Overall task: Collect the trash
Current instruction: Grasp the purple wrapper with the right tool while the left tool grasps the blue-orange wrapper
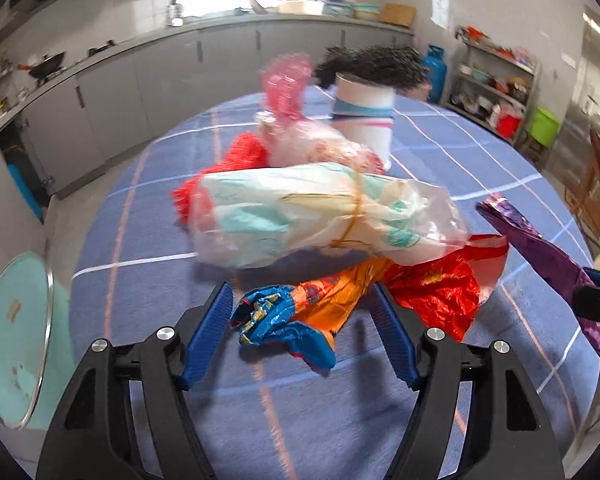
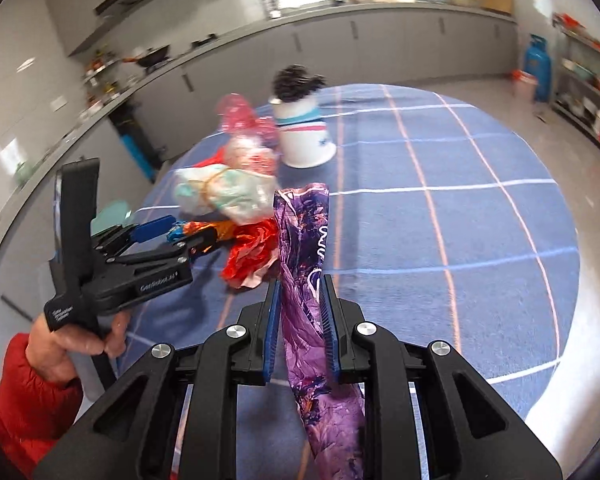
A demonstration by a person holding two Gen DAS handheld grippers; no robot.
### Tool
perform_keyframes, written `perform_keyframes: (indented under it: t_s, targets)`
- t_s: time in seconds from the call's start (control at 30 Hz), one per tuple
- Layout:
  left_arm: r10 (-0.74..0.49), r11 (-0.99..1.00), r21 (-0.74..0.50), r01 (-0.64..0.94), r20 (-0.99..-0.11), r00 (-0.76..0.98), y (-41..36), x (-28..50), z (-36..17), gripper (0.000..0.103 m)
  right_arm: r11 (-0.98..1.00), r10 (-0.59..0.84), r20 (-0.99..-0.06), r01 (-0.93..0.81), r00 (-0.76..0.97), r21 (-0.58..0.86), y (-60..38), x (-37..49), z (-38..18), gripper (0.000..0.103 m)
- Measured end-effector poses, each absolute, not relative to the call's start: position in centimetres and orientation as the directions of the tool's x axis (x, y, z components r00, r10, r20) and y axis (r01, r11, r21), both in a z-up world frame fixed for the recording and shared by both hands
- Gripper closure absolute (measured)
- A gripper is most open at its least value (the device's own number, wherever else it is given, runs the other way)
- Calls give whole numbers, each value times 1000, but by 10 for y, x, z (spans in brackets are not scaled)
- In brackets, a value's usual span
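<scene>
Wrapper pickup, left to right. Off the table's left edge sits a round pale-green bin lid with a metal rim [image 1: 14,336]. Your left gripper [image 1: 302,320] stands spread, its blue ribbed pads either side of the crinkled blue-and-orange foil wrapper [image 1: 296,312] lying on the blue checked tablecloth [image 1: 440,392]; the pads do not yet press it. Lower until both pads flank the bunched blue end, then squeeze on the thickest fold, since thin foil slips. Keep clear of the clear plastic bag tied with a rubber band [image 1: 312,212], which lies just behind and partly over the wrapper, and of the red crumpled foil [image 1: 436,292] touching it on the right. Beyond stands an upturned white paper cup with coloured bands [image 1: 362,116]; the dark blurred mass behind it cannot be identified. Your right gripper [image 2: 300,324] is pressed together on a long purple foil wrapper [image 2: 312,320], held upright; keep that pinch firm and away from the pile.
</scene>
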State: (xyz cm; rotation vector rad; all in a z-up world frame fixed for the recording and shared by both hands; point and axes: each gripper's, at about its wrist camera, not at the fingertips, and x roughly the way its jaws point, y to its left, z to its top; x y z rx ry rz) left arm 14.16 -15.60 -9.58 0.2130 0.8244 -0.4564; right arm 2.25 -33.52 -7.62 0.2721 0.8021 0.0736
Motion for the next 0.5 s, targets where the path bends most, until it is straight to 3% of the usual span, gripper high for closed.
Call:
perform_keyframes:
  t_s: [0.3, 0.5]
  targets:
    - [-354, 851, -18, 525, -758, 548, -153, 131, -102, 73, 950, 157, -703, 87, 694, 299, -340, 27, -82, 82]
    - [-428, 789, -25, 613, -739, 521, -135, 98, -91, 77, 954, 116, -679, 110, 725, 280, -343, 20, -72, 82]
